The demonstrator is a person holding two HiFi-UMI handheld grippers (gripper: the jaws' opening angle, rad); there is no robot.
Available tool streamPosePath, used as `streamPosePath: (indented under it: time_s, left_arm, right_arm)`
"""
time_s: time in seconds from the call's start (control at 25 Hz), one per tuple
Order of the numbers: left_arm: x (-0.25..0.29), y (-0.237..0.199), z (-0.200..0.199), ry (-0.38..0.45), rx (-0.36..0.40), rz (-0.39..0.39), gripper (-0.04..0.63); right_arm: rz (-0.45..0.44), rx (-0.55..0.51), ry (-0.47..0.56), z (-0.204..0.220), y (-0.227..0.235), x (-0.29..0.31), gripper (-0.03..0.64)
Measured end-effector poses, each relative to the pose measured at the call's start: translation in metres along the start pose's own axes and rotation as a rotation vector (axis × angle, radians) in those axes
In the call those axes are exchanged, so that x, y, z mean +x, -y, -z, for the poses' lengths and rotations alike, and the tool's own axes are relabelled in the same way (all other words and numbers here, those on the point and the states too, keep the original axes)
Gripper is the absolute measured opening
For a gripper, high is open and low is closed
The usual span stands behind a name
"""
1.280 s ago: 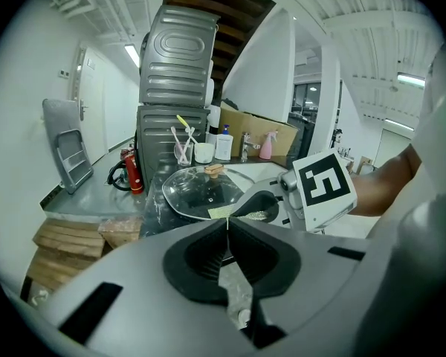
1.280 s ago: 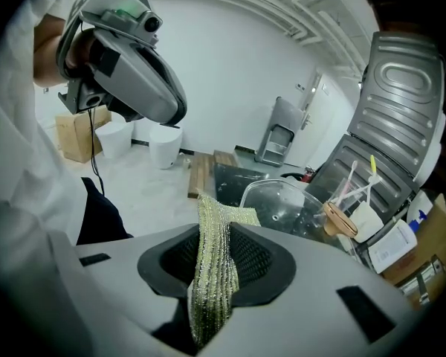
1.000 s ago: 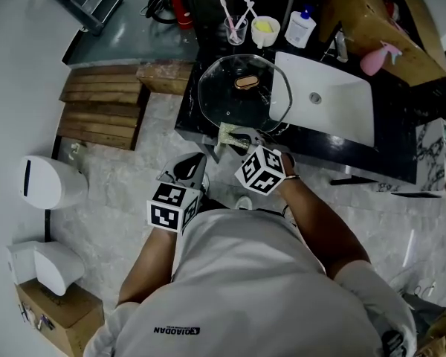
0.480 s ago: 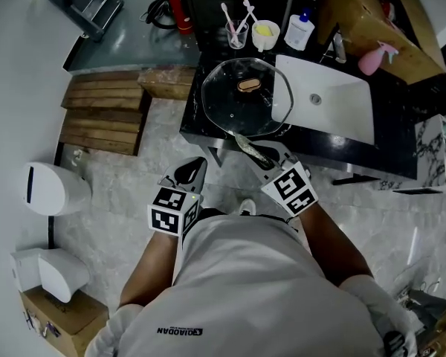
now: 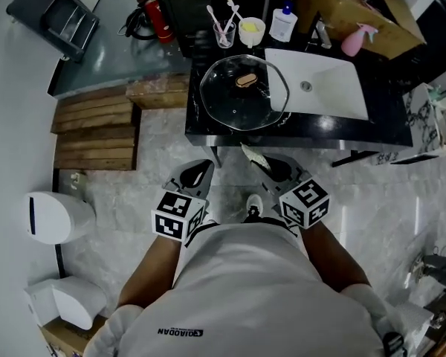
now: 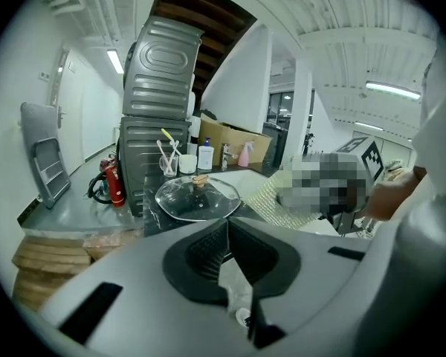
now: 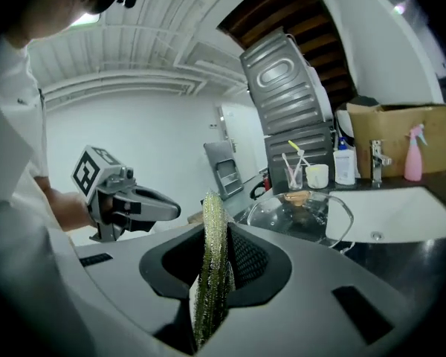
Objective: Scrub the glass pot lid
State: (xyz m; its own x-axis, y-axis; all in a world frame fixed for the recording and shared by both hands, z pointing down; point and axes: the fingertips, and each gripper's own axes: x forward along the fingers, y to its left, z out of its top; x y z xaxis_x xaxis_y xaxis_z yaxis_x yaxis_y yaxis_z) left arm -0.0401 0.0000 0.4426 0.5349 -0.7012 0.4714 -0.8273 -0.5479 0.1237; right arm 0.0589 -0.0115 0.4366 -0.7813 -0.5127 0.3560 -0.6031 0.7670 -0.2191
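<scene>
Evidently, scrubbing had not yet been begun. The counter (image 5: 202, 123) was faced from a little way off, and the lid (image 5: 230, 104) lay flat on it, just left of the sink (image 5: 334, 95), untouched. Both grippers were held low before the body, short of the counter's edge. The right gripper (image 5: 263, 163) was clamped on a pad (image 5: 250, 155); the left gripper (image 5: 195, 172) was pointed forward, jaws closed on nothing. Next, the pad would need to be carried forward and pressed onto the glass.
</scene>
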Motion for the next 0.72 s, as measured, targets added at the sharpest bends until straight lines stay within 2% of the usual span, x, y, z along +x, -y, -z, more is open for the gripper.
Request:
streamPosePath:
  time_s: [0.16, 0.48, 0.72]
  left_arm:
    - [-0.025, 0.003, 0.009, 0.027, 0.000, 0.064, 0.018]
    - [-0.067, 0.015, 0.041, 0.008, 0.048, 0.190, 0.018]
    - [-0.076, 0.026, 0.050, -0.010, 0.098, 0.254, 0.018]
  right_arm:
    - [0.034, 0.119, 0.029, 0.011, -0.026, 0.000, 0.091]
    - [0.162, 0.133, 0.053, 0.032, -0.086, -0.014, 0.086]
    - [0.220, 0.201, 0.074, 0.049, -0.108, -0.032, 0.086]
